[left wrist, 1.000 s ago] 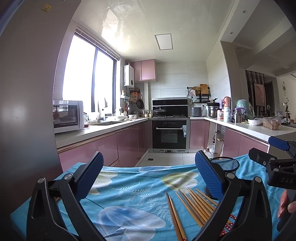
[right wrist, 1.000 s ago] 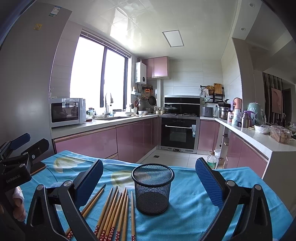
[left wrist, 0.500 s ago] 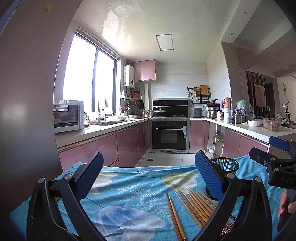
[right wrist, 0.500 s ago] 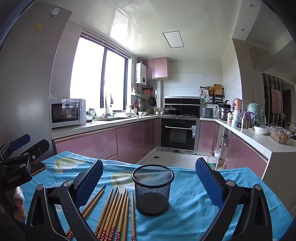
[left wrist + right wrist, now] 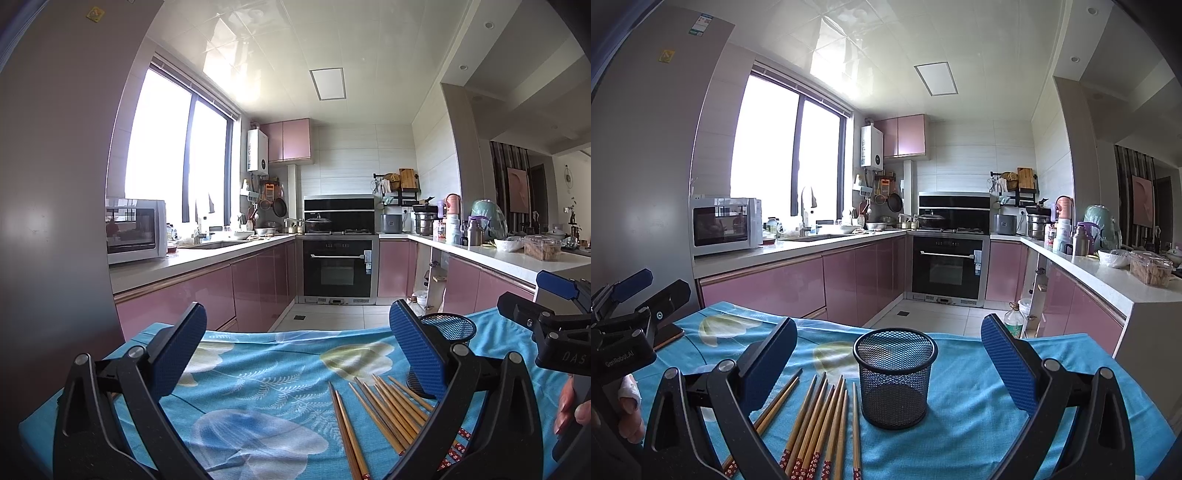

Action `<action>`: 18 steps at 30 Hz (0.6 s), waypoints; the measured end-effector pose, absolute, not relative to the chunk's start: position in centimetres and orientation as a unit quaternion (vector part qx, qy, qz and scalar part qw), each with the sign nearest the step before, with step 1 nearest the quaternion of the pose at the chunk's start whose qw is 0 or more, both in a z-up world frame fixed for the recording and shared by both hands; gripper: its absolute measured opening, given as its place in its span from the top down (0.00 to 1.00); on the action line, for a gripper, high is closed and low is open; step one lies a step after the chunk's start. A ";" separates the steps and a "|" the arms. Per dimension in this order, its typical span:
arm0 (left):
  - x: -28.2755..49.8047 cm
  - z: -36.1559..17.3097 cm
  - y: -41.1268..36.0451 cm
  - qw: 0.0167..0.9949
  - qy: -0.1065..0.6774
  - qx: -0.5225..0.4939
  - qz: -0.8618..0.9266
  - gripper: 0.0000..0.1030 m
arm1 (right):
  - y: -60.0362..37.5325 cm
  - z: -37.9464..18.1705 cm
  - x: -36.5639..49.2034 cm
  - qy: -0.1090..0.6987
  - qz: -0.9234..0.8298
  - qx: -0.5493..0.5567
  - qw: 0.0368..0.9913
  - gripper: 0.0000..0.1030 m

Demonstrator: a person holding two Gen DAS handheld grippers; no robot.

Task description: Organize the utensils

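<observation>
Several wooden chopsticks (image 5: 822, 421) with red patterned ends lie side by side on the blue floral tablecloth (image 5: 964, 406). A black mesh cup (image 5: 894, 376) stands upright and empty just right of them. My right gripper (image 5: 888, 363) is open and empty, above the near edge, with the cup between its fingers in view. In the left wrist view the chopsticks (image 5: 380, 410) lie low right and the cup (image 5: 448, 328) shows behind my right finger. My left gripper (image 5: 295, 350) is open and empty over the cloth, left of the chopsticks.
The table's far edge drops to the kitchen floor (image 5: 934, 321). Pink cabinets (image 5: 798, 288) and counters run along both sides. The other gripper shows at the right edge in the left wrist view (image 5: 554, 328) and at the left edge in the right wrist view (image 5: 624, 332).
</observation>
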State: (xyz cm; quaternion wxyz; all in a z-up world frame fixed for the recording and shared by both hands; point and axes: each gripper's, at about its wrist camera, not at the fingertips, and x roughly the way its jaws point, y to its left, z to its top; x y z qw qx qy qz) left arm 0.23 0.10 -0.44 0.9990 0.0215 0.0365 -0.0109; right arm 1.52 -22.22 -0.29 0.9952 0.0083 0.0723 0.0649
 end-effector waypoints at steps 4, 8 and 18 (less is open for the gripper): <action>0.2 -0.5 0.1 0.999 0.037 0.021 -0.011 0.05 | -22.2 -0.3 1.5 0.073 0.064 0.008 0.995 0.06; 0.3 -0.5 0.0 0.999 0.036 0.022 -0.011 0.05 | -22.3 -0.2 1.4 0.073 0.064 0.008 0.995 0.06; 0.2 -0.4 -0.1 0.999 0.036 0.021 -0.012 0.05 | -22.4 -0.2 1.4 0.072 0.065 0.010 0.995 0.06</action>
